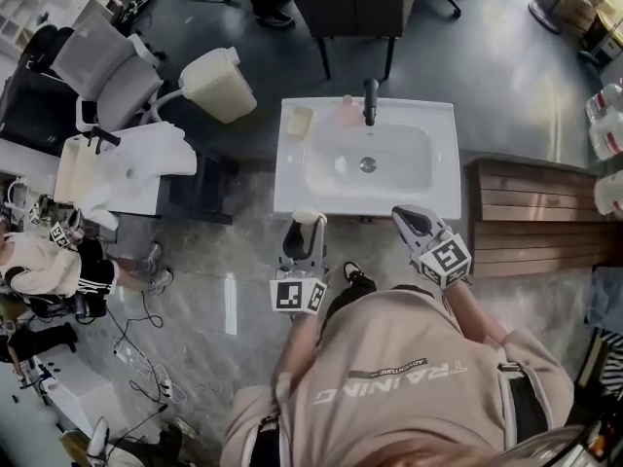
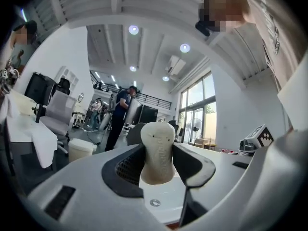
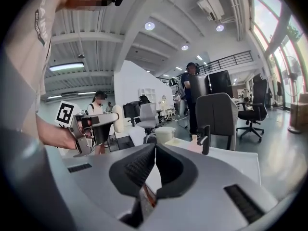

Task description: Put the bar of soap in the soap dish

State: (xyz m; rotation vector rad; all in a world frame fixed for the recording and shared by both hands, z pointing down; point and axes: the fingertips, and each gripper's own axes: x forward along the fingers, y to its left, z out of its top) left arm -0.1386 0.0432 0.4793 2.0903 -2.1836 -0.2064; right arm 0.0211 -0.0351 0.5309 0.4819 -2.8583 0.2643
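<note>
Soap bar (image 2: 157, 150) stands upright, clamped in the left hand-held gripper (image 1: 305, 233), at the sink (image 1: 446, 191) front rim. Right hand-held gripper (image 3: 155, 150) is closed, empty. Recommended: carry the bar toward 12 o'clock to the probable soap dish (image 1: 300, 121), lower it flat, then release.

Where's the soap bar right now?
The cream oval soap bar is clamped in the left tongs, at the white ceramic sink's near rim in head view.

Person: beige sweatshirt (image 1: 409, 377), dark lettering across the back. Left gripper (image 1: 310, 224) and right gripper (image 1: 407, 214): grey shells, black ribbed pads, each with a white cube (image 1: 298, 295) bearing black square markers.
</note>
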